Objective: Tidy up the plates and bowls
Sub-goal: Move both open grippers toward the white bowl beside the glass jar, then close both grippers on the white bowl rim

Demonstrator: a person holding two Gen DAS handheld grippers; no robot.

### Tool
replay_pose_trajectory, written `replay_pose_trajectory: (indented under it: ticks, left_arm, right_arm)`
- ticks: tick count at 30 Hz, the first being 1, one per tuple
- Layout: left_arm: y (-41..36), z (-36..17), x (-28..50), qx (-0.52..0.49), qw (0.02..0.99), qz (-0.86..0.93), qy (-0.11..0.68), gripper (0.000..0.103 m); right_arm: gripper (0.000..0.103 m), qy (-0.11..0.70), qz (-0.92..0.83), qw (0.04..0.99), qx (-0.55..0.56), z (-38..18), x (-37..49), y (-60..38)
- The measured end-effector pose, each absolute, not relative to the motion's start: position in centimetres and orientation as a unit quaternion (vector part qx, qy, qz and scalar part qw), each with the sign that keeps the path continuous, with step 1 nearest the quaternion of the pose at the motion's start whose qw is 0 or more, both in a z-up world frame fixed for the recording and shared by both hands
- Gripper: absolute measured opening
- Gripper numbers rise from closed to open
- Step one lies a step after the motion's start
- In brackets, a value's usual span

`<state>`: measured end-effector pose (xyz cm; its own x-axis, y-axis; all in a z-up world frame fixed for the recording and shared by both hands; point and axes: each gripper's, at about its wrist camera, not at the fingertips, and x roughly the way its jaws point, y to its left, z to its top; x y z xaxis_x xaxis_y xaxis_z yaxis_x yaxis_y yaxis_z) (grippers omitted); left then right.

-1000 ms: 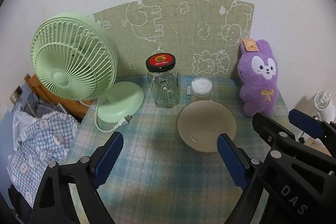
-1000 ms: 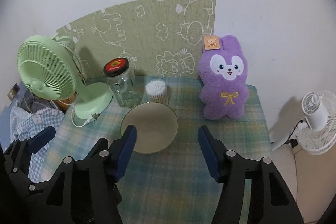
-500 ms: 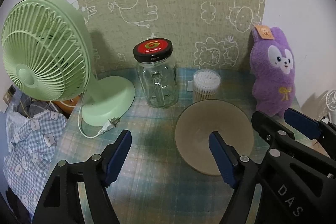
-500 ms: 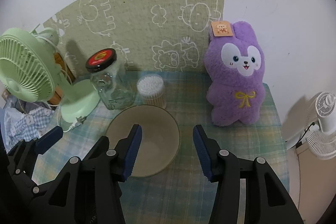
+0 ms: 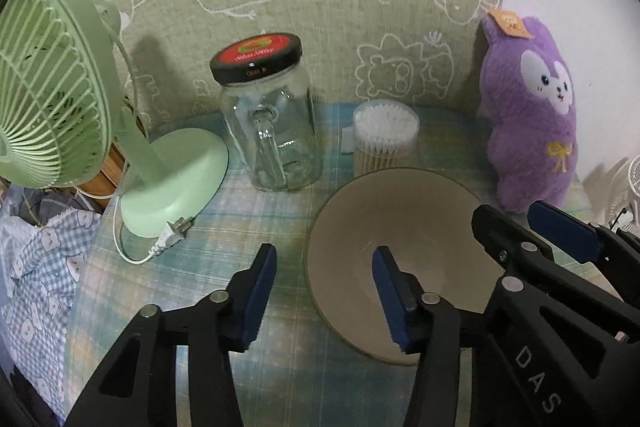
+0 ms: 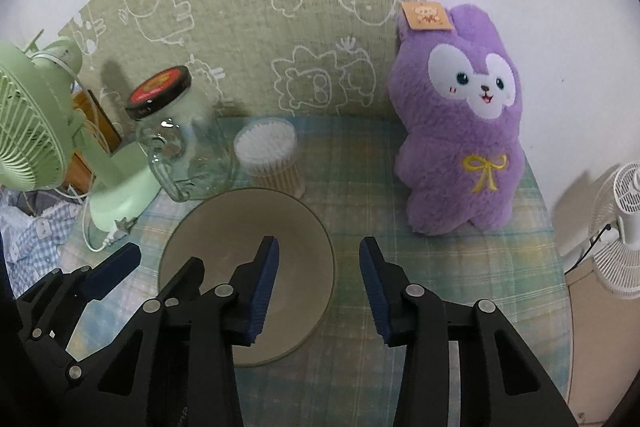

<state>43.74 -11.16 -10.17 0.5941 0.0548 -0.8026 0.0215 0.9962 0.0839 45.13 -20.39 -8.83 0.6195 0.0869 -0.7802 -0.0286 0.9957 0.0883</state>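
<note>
A beige bowl (image 5: 420, 219) (image 6: 224, 227) sits upright on the plaid tablecloth (image 6: 440, 267), and it is the only dish in view. My left gripper (image 5: 323, 259) straddles the bowl's left rim, with one blue pad outside and one inside. Its jaws are closing, and a gap still shows on both sides of the rim. My right gripper (image 6: 318, 247) straddles the right rim in the same way. Its jaws are also closing, with no pad pressing on the rim. Each gripper shows at the edge of the other's view.
Behind the bowl stand a glass jar with a red and black lid (image 5: 272, 131) and a tub of cotton swabs (image 5: 384, 135). A green desk fan (image 5: 52, 87) with a loose plug is at the left. A purple plush rabbit (image 6: 460, 131) is at the right. A white fan (image 6: 616, 227) stands off the table.
Both grippers have come down and forward onto the bowl. Their jaws have narrowed, and each now has a rim of the bowl between its pads.
</note>
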Motion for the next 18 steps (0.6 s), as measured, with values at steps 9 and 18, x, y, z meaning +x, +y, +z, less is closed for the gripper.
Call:
replay_pose_trajectory:
  ticks: [9,18]
  left_arm:
    - [-11.1,-11.7,44.6,0.039,0.885,0.009,0.463,0.029]
    - [-10.8,-12.2,44.9,0.057,0.882,0.028,0.467,0.012]
  right_arm:
    - [0.029,0.449,0.032,0.892,0.035,-10.3,46.2,-20.4]
    - [0.018,0.457,0.027,0.888,0.028,-10.8,46.4,-20.3]
